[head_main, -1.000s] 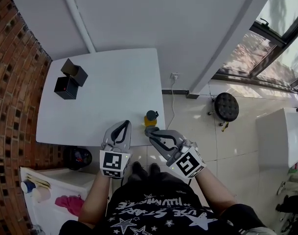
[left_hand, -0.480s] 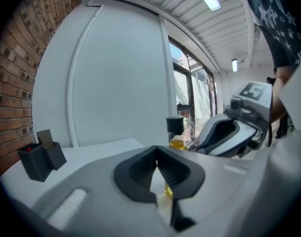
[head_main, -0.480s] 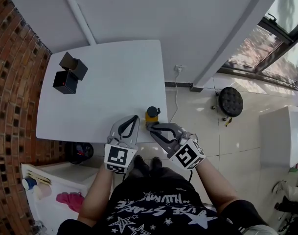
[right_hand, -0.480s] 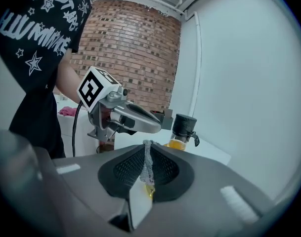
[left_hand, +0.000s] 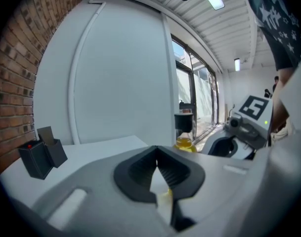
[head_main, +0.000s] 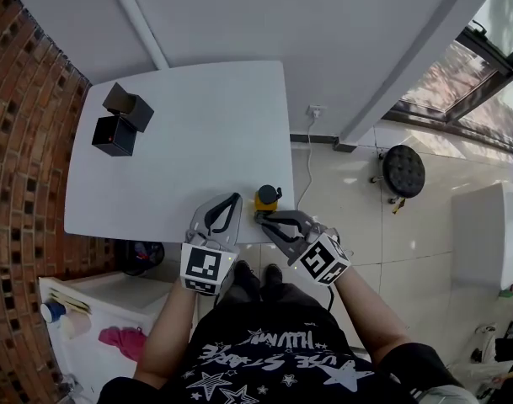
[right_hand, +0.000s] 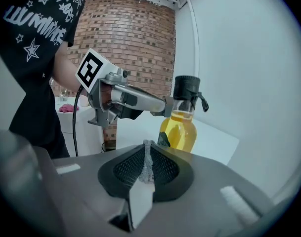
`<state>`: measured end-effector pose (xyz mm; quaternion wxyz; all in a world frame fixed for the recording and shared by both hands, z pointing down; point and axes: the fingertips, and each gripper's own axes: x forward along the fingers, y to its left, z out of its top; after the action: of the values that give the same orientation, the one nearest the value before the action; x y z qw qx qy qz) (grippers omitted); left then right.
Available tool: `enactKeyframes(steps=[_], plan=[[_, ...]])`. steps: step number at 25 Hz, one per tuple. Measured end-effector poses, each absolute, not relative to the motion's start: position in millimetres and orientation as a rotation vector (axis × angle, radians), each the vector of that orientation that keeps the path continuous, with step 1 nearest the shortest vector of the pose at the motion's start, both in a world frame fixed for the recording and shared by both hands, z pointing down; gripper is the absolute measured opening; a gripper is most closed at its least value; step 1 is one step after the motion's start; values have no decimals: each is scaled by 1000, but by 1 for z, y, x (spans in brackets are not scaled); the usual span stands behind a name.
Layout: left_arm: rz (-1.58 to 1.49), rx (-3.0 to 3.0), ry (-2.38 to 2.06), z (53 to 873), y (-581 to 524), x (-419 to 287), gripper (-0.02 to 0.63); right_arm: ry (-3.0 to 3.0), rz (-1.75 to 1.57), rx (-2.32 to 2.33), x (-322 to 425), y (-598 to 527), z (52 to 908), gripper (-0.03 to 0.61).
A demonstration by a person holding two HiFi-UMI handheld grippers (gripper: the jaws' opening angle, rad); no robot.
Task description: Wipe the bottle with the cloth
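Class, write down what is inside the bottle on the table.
The clear bottle holds yellow liquid, filling most of its body. The black cap covers the neck, so nothing inside there shows.

— What's the room like?
— A red brick wall (head_main: 20,141) on the left, a plain white wall (head_main: 323,23) behind a white table (head_main: 197,133)
— And the floor?
— Pale tiles (head_main: 408,259), with a round black stool (head_main: 405,171) standing near a tall window (head_main: 467,70) on the right
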<state>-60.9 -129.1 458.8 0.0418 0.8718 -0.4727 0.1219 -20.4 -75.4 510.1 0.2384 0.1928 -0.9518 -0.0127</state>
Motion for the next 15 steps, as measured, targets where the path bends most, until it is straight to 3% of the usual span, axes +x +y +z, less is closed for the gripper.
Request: enactKeyframes(steps=[15], plan=[[416, 2612, -1459, 475, -120, -62, 26, -2590, 379, 762, 24, -84, 546, 35]])
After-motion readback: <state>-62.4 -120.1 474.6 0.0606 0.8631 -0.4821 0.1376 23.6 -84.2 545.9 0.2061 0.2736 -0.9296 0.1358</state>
